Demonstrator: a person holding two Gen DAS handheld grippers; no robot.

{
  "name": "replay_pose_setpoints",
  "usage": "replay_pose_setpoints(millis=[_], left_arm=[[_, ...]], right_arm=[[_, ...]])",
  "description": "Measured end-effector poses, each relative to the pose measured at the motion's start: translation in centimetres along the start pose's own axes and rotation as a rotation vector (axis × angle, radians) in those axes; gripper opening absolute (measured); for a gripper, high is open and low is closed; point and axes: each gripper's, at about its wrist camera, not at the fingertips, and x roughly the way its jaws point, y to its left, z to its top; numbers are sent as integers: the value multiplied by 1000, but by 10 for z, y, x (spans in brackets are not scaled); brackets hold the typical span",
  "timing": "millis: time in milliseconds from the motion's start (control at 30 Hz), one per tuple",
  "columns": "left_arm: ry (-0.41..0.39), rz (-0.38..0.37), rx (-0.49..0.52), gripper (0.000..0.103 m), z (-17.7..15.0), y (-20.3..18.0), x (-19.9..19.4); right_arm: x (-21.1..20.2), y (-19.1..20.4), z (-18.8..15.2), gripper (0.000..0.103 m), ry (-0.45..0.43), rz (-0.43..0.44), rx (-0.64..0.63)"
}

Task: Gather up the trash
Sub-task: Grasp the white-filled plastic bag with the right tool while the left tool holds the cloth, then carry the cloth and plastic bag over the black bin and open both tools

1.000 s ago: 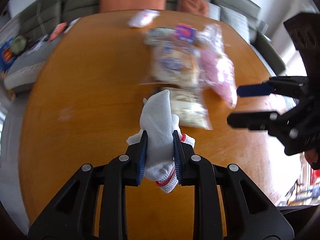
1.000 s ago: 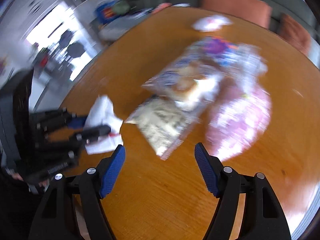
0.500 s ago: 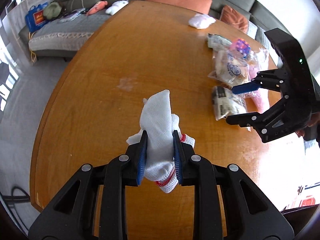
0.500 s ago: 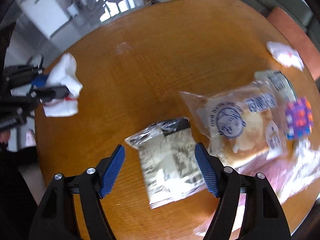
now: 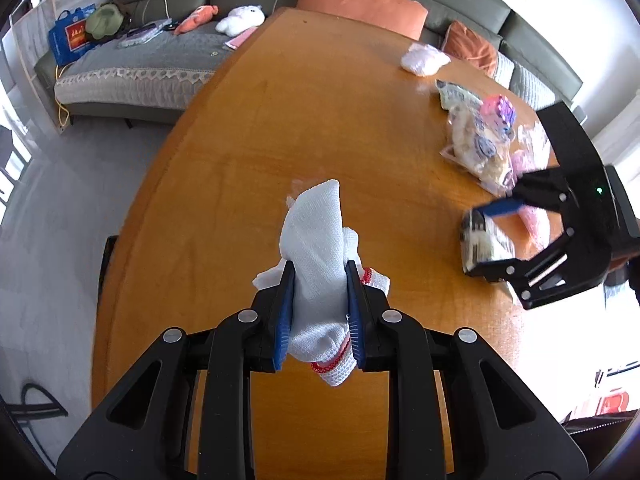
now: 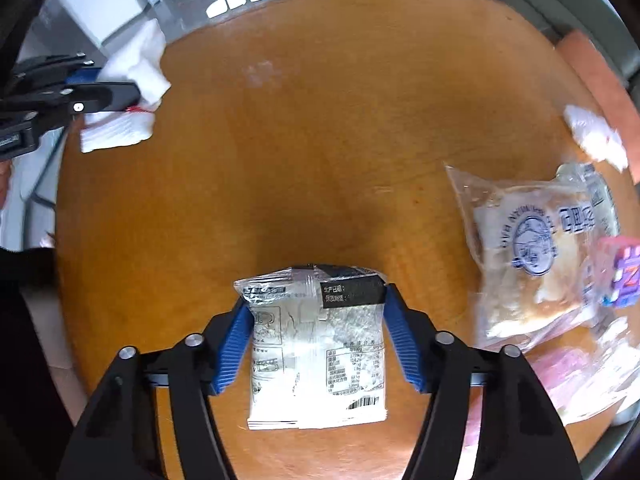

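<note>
My left gripper (image 5: pixel 319 280) is shut on a white cloth with red trim (image 5: pixel 316 240) and holds it above the round wooden table (image 5: pixel 280 128). My right gripper (image 6: pixel 318 308) is open, its blue pads on either side of a small clear snack packet (image 6: pixel 316 344) that lies flat on the table. The same packet (image 5: pixel 486 244) and right gripper (image 5: pixel 496 240) show at the right of the left wrist view. The left gripper with the cloth (image 6: pixel 128 80) shows at the upper left of the right wrist view.
A bagged bun (image 6: pixel 528 252), a purple and pink toy (image 6: pixel 622 276), a pink bag (image 6: pixel 568 368) and a crumpled white tissue (image 6: pixel 596 136) lie on the table's right side. A grey sofa (image 5: pixel 132 72) with orange cushions (image 5: pixel 360 4) lies beyond the table.
My right gripper has come down over the snack packet, which now sits between its open pads. My left gripper still holds the cloth and its view has swung left.
</note>
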Motion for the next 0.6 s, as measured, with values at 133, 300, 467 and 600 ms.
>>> replay_pose_setpoints(millis=[133, 300, 467, 600], left_arm=[[-18, -17, 0, 24, 3, 26, -8], [-39, -12, -26, 23, 2, 71, -23], [-63, 43, -89, 24, -5, 130, -41], [-76, 94, -162, 24, -17, 180, -55]], right_arm=[[3, 13, 21, 56, 10, 3, 51], [4, 54, 68, 56, -12, 1, 18], [1, 99, 133, 56, -66, 0, -56], [-1, 137, 189, 56, -121, 10, -115]])
